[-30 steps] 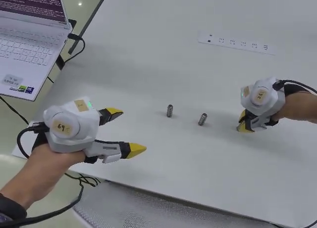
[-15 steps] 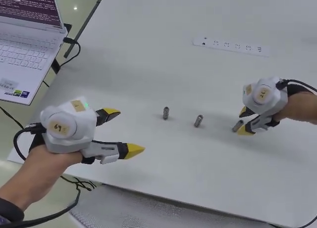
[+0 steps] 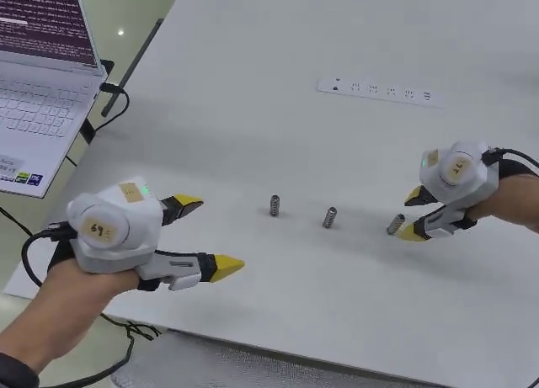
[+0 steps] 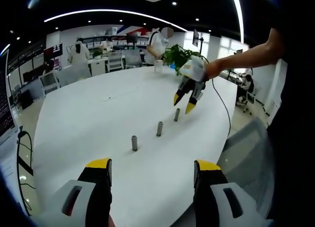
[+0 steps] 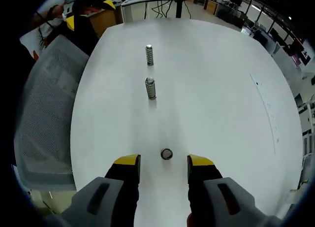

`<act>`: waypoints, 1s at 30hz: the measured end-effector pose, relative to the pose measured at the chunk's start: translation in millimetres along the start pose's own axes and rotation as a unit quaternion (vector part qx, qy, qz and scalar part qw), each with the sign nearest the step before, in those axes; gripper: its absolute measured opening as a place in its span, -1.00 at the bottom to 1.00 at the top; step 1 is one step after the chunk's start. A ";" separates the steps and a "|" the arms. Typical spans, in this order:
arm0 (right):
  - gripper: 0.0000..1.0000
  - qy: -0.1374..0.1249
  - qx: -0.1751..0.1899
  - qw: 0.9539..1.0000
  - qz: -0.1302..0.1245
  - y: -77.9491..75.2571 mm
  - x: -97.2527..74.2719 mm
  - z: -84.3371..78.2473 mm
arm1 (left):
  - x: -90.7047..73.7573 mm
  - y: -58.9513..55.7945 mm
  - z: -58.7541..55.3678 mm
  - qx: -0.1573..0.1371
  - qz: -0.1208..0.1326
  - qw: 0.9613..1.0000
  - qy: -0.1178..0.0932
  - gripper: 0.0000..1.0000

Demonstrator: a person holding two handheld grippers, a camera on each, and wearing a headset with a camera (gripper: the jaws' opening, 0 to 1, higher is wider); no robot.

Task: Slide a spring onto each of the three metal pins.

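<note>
My left gripper had not shifted from the near left of the worktop. Its fingers were spread wide with nothing between them. To its right, the left pin and the middle pin stood where they had been, apart from each other in a row, each with a spring on it.

The change was at the right pin. A second before, my right gripper had been down over it and hid it. By this moment that gripper had drawn back to the right, and the pin stood in the open just off the fingertips, touching neither as far as I could tell. In the right gripper view the pin sat end-on just ahead of the gap, and the fingers were parted and empty.

The right pin looked ribbed like the other two, so I judged the third spring was on and the task all but done. End-on, I could not tell whether it was fully seated.
</note>
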State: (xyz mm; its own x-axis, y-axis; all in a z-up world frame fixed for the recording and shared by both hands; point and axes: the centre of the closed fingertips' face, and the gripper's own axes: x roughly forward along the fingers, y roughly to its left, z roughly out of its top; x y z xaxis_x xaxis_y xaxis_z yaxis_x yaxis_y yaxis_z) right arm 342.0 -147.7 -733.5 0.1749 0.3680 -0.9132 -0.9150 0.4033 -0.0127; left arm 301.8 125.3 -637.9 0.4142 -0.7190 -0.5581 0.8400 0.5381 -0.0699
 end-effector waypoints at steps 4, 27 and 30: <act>-0.25 -0.022 0.023 0.999 -0.007 2.8 -3.3 1.4 | 0.0 -0.4 1.5 0.001 0.000 1.000 0.000 0.27; -0.10 -0.148 0.162 0.973 -0.067 12.8 -34.8 -0.3 | 2.9 5.4 7.8 -0.002 0.006 1.000 -0.004 0.27; -0.07 -0.160 0.176 0.969 -0.071 17.0 -39.3 -0.7 | 4.1 7.1 8.0 -0.002 0.006 1.000 -0.005 0.26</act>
State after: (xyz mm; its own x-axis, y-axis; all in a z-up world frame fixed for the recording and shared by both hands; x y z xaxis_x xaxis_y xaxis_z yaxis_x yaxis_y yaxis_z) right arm 319.3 -155.9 -698.0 0.4457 0.5061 -0.7384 -0.7026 0.7089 0.0617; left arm 312.3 122.6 -634.1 0.4275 -0.7171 -0.5505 0.8334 0.5486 -0.0674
